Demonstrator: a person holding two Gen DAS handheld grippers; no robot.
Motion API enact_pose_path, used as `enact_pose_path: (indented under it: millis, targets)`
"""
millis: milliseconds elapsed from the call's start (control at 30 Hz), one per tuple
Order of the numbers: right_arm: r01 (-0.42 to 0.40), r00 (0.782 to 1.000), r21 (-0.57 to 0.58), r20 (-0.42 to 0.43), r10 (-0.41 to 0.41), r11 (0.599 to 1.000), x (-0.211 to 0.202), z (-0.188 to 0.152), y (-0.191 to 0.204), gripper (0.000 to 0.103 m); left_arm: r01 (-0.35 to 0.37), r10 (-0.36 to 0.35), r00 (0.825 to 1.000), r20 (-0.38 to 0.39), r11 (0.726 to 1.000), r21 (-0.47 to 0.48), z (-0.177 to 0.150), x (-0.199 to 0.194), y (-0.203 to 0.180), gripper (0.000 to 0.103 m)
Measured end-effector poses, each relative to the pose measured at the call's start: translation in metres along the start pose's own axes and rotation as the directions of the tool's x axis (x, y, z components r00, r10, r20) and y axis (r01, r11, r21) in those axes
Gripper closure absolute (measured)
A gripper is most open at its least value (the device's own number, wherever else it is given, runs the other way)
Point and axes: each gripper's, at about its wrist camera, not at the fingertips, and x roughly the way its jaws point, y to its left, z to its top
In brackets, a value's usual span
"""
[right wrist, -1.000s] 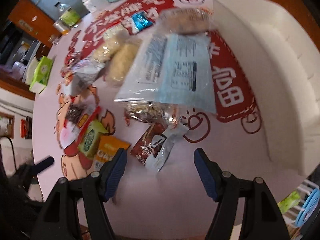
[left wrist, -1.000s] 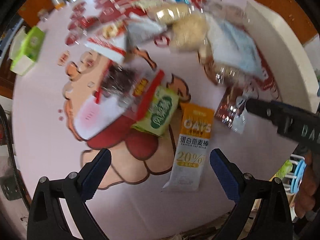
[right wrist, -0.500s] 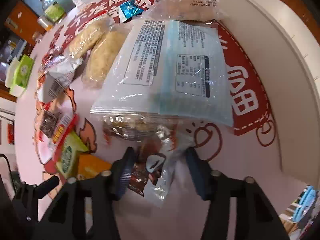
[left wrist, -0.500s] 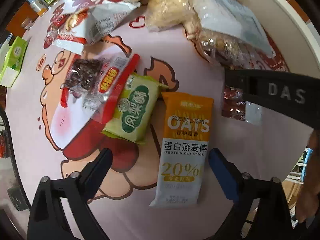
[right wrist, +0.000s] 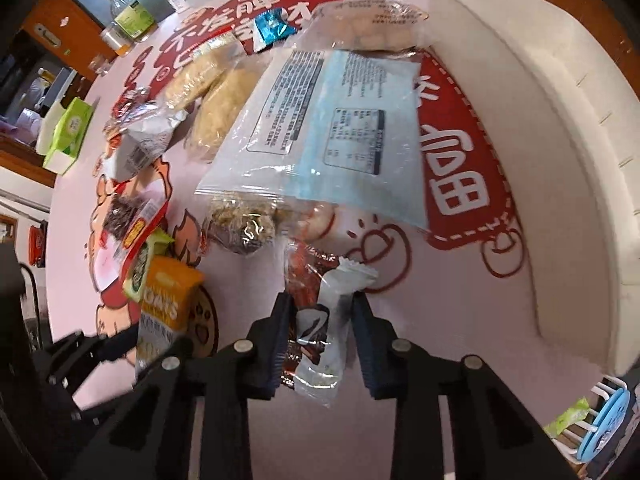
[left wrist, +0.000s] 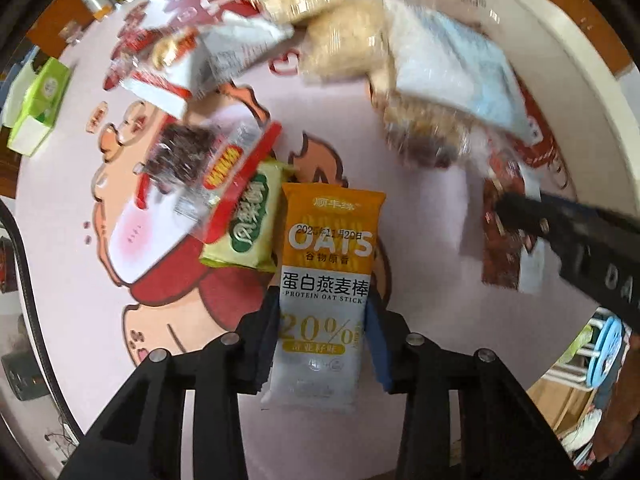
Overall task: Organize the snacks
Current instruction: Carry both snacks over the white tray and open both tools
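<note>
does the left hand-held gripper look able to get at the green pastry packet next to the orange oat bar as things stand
Probably not right away: the left hand-held gripper is closing on the orange and white oat stick packet, so it is occupied. The green pastry packet lies just beside it, partly under a red-edged clear packet.

Orange-and-white oat stick packet (left wrist: 326, 292) with white lettering; green-and-yellow snack pack (left wrist: 248, 228); dark red-and-white wrapper (right wrist: 316, 332); pale blue printed bag (right wrist: 340, 128); pink bench (left wrist: 72, 264) with red cartoon print; white tray (right wrist: 560, 160); blue-padded black tongs.
</note>
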Motion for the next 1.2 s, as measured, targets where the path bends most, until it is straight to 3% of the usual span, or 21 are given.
enact_pose_path:
  millis: [167, 367, 700, 967, 1200]
  targets:
    - [-0.026, 0.998, -0.044, 0.051, 0.028, 0.999, -0.035, -0.003, -0.007, 0.073, -0.005, 0.008, 0.996, 0.094, 1.000, -0.026, 0.001, -0.045, -0.007, 0.065]
    - [-0.057, 0.987, -0.096, 0.147, 0.071, 0.994, -0.085, 0.003, -0.018, 0.074, 0.013, -0.007, 0.976, 0.218, 0.999, -0.029, 0.007, -0.118, -0.014, 0.064]
    - [-0.085, 0.952, -0.142, 0.281, 0.122, 0.986, -0.154, 0.003, -0.068, 0.074, 0.057, -0.057, 0.911, 0.408, 0.998, 0.010, 0.032, -0.192, -0.077, 0.064]
    - [-0.070, 0.933, -0.145, 0.341, 0.116, 0.987, -0.183, 0.007, -0.122, 0.074, 0.050, -0.067, 0.878, 0.473, 0.998, 0.049, 0.053, -0.217, -0.143, 0.063]
    - [-0.035, 0.922, -0.099, 0.381, 0.071, 0.994, -0.196, 0.021, -0.165, 0.074, 0.023, -0.051, 0.865, 0.499, 0.998, 0.061, 0.083, -0.223, -0.187, 0.063]
